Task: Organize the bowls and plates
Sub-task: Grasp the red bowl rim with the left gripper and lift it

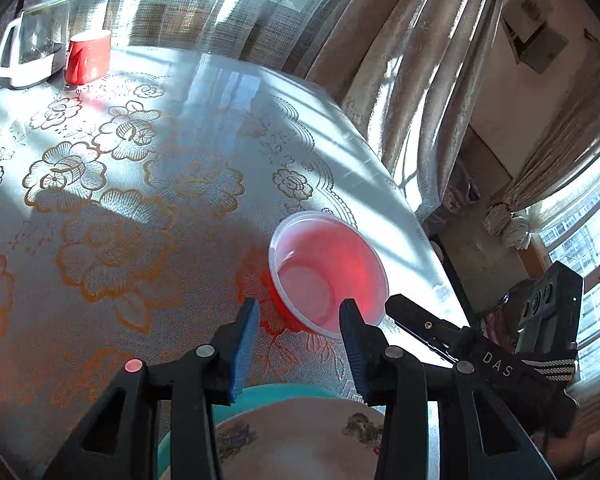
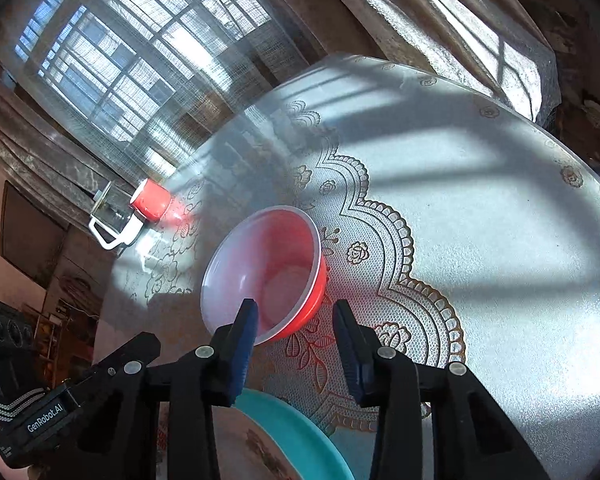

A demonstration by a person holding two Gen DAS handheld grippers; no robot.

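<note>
A red plastic bowl (image 1: 328,276) with a pale inside stands upright on the lace-patterned table near its right edge; it also shows in the right wrist view (image 2: 264,272). My left gripper (image 1: 300,320) is open and empty, just short of the bowl. My right gripper (image 2: 294,320) is open and empty, its left finger over the bowl's near rim. Below both grippers lies a teal plate (image 1: 284,394) with a floral cream plate (image 1: 300,436) on it; the teal plate also shows in the right wrist view (image 2: 300,436).
A red mug (image 1: 87,56) and a glass kettle with a white handle (image 1: 32,46) stand at the table's far left; both show in the right wrist view, the mug (image 2: 152,199) and the kettle (image 2: 114,220). Curtains and windows surround the table. The other gripper's body (image 1: 500,356) is at my right.
</note>
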